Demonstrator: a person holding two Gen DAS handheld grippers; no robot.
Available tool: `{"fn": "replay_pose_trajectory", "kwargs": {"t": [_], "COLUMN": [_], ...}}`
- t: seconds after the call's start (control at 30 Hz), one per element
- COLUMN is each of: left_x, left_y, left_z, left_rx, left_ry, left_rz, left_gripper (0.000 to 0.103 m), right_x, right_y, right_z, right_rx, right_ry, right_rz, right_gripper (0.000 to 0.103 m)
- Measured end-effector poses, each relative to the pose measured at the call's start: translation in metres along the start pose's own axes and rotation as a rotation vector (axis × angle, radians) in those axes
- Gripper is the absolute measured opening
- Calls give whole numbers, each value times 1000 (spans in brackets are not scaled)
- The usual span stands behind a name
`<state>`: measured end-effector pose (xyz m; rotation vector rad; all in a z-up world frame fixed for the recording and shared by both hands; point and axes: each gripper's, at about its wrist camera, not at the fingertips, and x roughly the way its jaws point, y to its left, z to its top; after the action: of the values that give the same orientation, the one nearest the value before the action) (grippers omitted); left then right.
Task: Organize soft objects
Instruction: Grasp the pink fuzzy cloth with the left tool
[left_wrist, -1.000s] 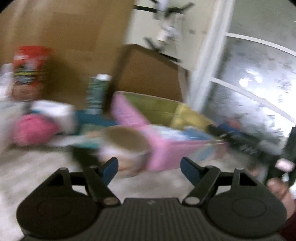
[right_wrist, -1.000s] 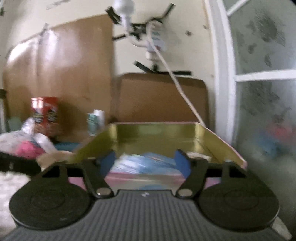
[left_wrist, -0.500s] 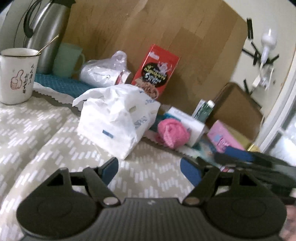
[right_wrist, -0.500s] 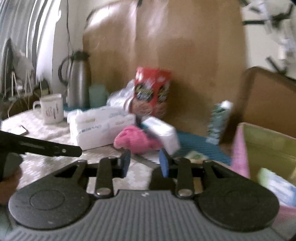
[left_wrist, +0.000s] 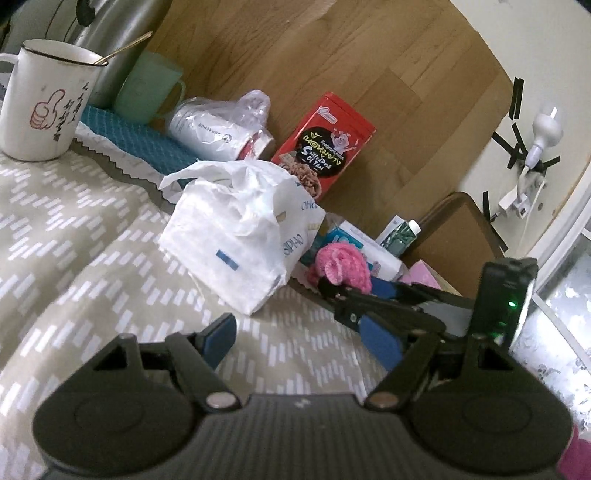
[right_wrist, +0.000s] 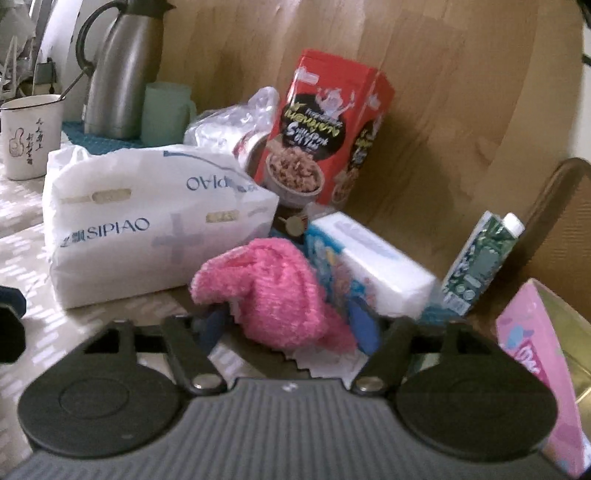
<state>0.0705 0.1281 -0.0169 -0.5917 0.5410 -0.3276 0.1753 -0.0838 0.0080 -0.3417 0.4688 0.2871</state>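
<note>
Left wrist view: left hand-held gripper (left_wrist: 301, 341) spread and empty over the patterned bench (left_wrist: 74, 236); the pink fuzzy cloth (left_wrist: 341, 267) lies at 1 o'clock beside the white tissue pack (left_wrist: 236, 236), probably left for the other hand. Right wrist view: right hand-held gripper (right_wrist: 288, 325) has just been closing, jaws straddling the pink fuzzy cloth (right_wrist: 273, 291) at 12 o'clock, contact unclear; pink box (right_wrist: 535, 354) at 3 o'clock looks like the destination.

I'm looking at a table under a beige tablecloth (left_wrist: 92, 236) with white dashes. On it, upper left of the left view, stands a white mug (left_wrist: 48, 99); mid-frame sits a white tissue pack (left_wrist: 236, 236). In the right view a pink fluffy cloth (right_wrist: 273, 291) lies centre, a red cereal box (right_wrist: 325, 129) upright behind it, a pink box (right_wrist: 535, 369) lower right.
</note>
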Motion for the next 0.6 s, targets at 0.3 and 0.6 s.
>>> {"fn": "replay_pose_trajectory", "kwargs": {"t": [0.3,0.6], "left_x": [-2,2], "left_y": [5,-18], "left_z": [3,-4], "left_rx": [-47,70], "left_ry": [12,83], "left_rz": [-26,-76], "left_gripper": [77,79], "right_x": [-81,-187], "right_y": [10,4], "right_z": [-41,-118], "right_rx": [-18,-73], "right_ry": [-15,-36], "right_rz": [169,88], "right_gripper": [46,49]}}
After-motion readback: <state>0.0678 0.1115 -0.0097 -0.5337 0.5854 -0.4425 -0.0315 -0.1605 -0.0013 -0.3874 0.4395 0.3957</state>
